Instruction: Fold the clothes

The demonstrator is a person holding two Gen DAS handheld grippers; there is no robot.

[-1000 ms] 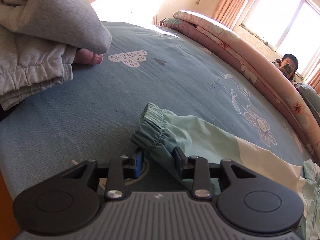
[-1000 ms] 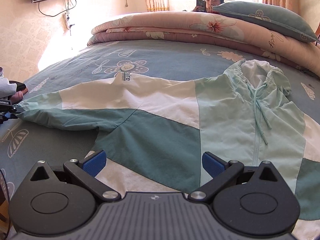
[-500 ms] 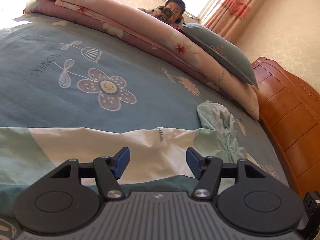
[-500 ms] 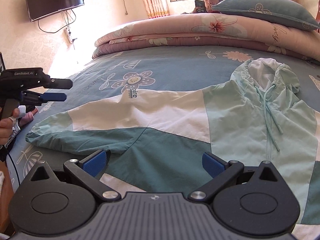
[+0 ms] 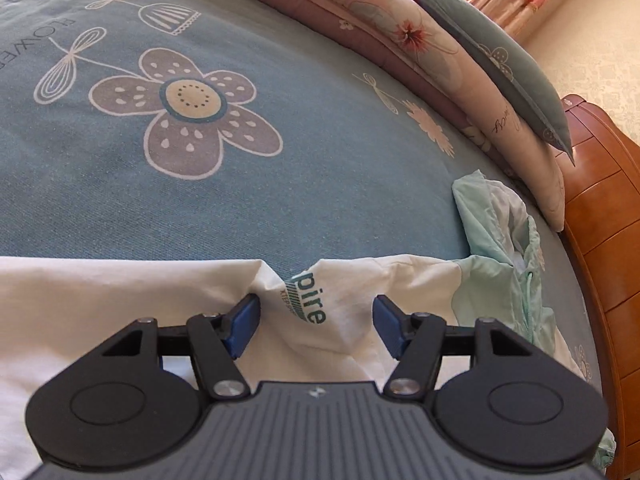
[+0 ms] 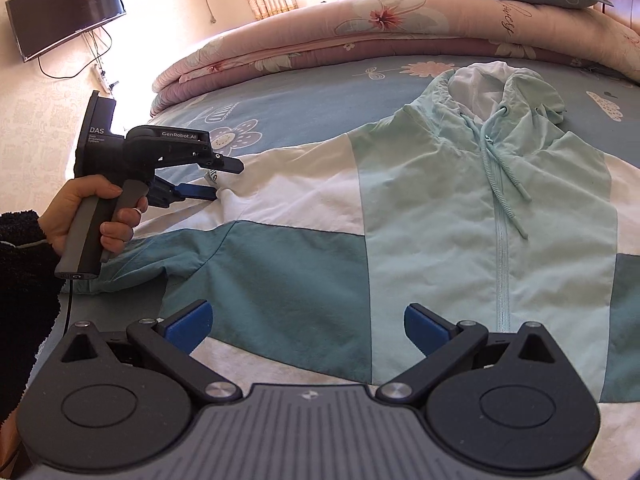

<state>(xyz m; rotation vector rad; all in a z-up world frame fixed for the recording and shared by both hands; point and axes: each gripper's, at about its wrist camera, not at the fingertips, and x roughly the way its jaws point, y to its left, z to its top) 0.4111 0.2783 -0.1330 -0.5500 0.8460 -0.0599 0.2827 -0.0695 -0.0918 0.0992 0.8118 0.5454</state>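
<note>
Left wrist view: left gripper (image 5: 316, 316) spread wide — white sleeve fabric bunched between its pads, unpinched.
Right gripper (image 6: 307, 325): spread wide, over the hem.
Hoodie (image 6: 420, 216): flat on the bed (image 5: 200, 128).

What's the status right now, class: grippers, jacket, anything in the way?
Left gripper open, straddling a raised fold of the jacket sleeve at the printed logo. Right gripper open, over the hem. Jacket spread flat, unfolded. Nothing blocking.
</note>
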